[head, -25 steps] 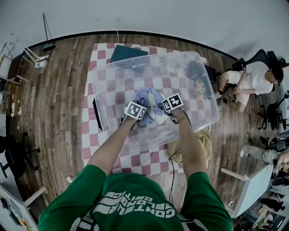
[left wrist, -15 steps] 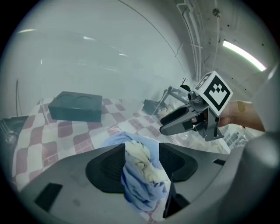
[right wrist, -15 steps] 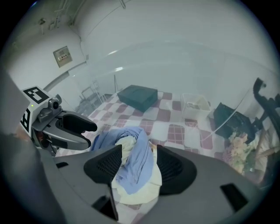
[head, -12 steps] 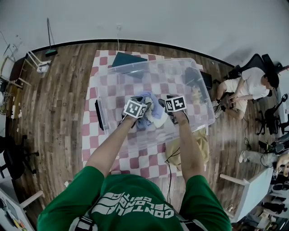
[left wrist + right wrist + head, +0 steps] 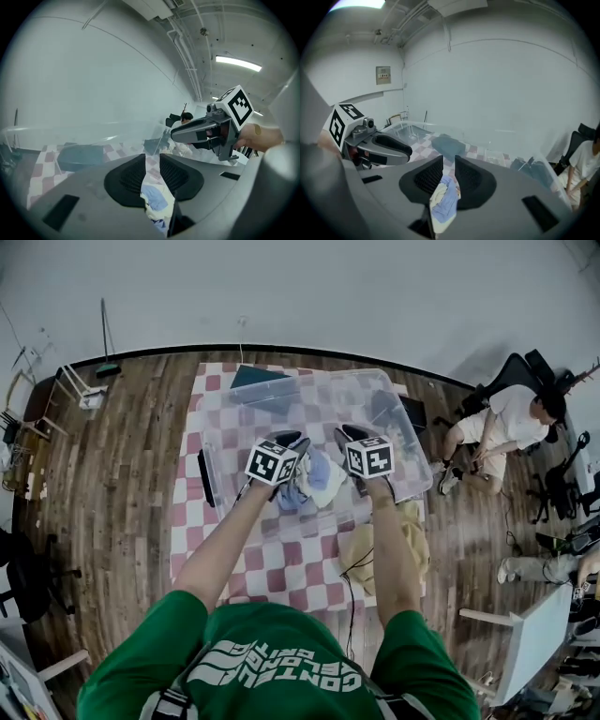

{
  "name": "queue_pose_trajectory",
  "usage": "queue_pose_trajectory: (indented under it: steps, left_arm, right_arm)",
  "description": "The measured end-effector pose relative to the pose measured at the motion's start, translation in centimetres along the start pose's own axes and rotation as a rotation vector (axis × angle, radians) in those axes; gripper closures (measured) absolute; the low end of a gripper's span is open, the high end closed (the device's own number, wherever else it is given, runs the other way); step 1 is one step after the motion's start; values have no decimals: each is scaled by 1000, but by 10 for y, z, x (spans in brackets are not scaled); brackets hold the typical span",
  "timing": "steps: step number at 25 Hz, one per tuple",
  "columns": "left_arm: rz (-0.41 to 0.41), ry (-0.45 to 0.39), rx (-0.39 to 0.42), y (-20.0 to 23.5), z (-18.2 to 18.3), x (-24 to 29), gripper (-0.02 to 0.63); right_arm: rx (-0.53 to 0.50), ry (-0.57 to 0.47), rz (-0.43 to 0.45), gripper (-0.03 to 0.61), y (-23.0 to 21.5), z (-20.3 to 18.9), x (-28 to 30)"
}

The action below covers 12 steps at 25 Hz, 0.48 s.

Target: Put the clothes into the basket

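A bundle of blue and cream clothes (image 5: 314, 479) lies inside the clear plastic basket (image 5: 225, 507) on the checkered mat. Both grippers hang above it, side by side over the basket. My left gripper (image 5: 289, 439) is just left of the bundle and my right gripper (image 5: 349, 433) just right of it. Both pairs of jaws have just been closing and now stand a narrow gap apart, with nothing between the pads. In the left gripper view the clothes (image 5: 153, 199) show far below through the gap. The right gripper view shows the clothes (image 5: 443, 199) the same way.
A dark teal folded item (image 5: 258, 378) lies at the basket's far side. A tan cloth (image 5: 389, 540) sits on the floor by its near right corner. A person (image 5: 511, 423) sits on the floor at the right. A black flat object (image 5: 203, 477) leans at the basket's left wall.
Both grippers have risen from down at the clothes inside the basket to well above them. The bundle stays in the basket. The jaws look narrower.
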<state>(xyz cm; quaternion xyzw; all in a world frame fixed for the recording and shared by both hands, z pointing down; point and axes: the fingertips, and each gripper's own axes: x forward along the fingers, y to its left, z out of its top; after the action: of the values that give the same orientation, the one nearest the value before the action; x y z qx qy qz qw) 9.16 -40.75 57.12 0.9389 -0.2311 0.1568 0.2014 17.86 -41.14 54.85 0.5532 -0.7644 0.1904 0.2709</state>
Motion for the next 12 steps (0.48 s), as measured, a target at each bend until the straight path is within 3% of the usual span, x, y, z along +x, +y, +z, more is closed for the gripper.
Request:
queue_pose_trajectory:
  steps: [5, 12]
  left_arm:
    - [-39, -96, 59, -35, 36, -30, 594]
    - [-101, -207, 134, -102, 67, -72, 611]
  right_arm:
    - [-38, -150, -53, 571, 9, 27, -56]
    - [-73, -311, -48, 571, 35, 31, -132]
